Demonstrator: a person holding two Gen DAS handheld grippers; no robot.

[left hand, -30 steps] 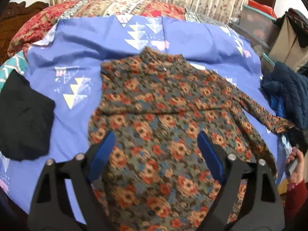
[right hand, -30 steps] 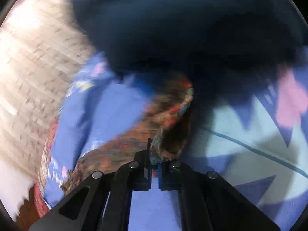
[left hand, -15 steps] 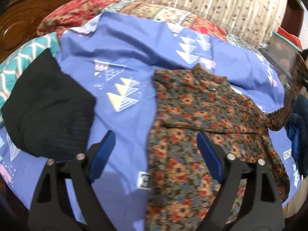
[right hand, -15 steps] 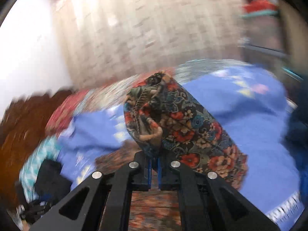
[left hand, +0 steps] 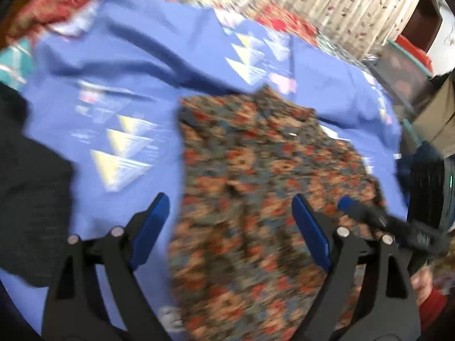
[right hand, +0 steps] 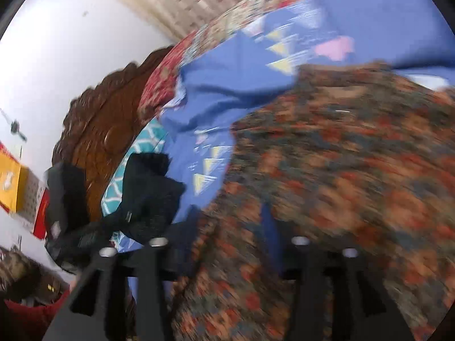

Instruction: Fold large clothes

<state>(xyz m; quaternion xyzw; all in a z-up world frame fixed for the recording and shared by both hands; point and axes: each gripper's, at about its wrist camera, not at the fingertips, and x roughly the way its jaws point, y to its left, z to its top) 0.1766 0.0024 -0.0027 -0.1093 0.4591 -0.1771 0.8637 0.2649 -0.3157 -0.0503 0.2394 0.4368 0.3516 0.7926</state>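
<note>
A large floral shirt [left hand: 250, 187] in orange, red and teal lies on the blue bedsheet [left hand: 136, 65], collar toward the far side; it also fills the right wrist view [right hand: 355, 170]. My left gripper [left hand: 230, 224] is open and empty, held above the shirt's lower left part. My right gripper [right hand: 227, 244] has its arms spread wide, and shirt cloth lies between them and over the fingers. The right gripper's arm also shows in the left wrist view [left hand: 378, 218] at the shirt's right edge. Both views are blurred.
A black garment [left hand: 31, 196] lies at the sheet's left edge, also in the right wrist view [right hand: 148, 193]. A carved wooden headboard [right hand: 102, 130] and a curtain [left hand: 341, 2] stand beyond. Dark clothes and boxes [left hand: 421, 99] are at the right.
My right gripper carried the right sleeve inward over the shirt body and opened. My left gripper swung left, then back to the right above the shirt, staying open.
</note>
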